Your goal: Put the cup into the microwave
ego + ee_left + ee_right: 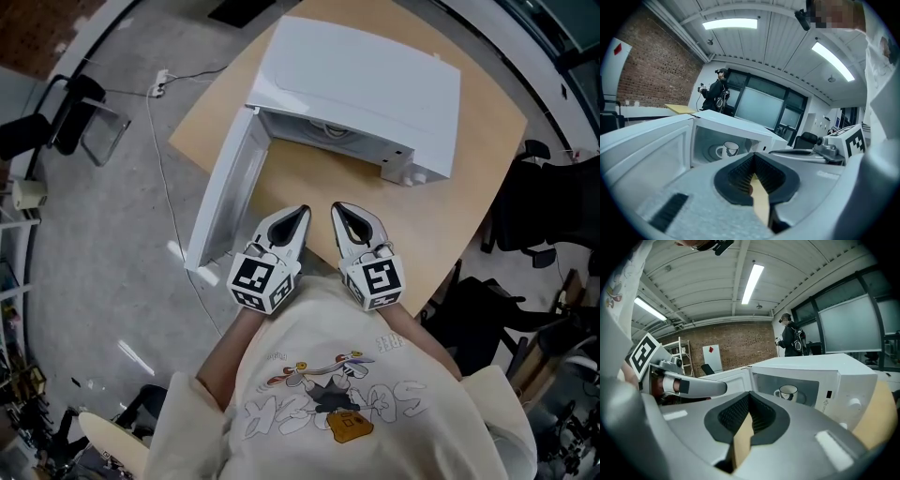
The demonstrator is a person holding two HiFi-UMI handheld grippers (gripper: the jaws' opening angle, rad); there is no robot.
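Observation:
A white microwave [361, 80] stands on the wooden table [487, 141] with its door [225, 192] swung open to the left. Inside it, a white cup [730, 149] with a dark rim sits upright on the turntable; the right gripper view also shows the cup [788, 392] in the cavity. My left gripper [302, 214] and right gripper [337, 208] hover side by side near the table's front edge, well short of the microwave. Both point toward the cavity. The left gripper [753, 157] is shut and empty, and so is the right gripper [749, 394].
Past the table's left edge is grey floor with a cable [164, 159] and a dark chair [70, 112]. Black office chairs [544, 197] stand at the right. A person [791, 336] in dark clothes stands far behind the microwave.

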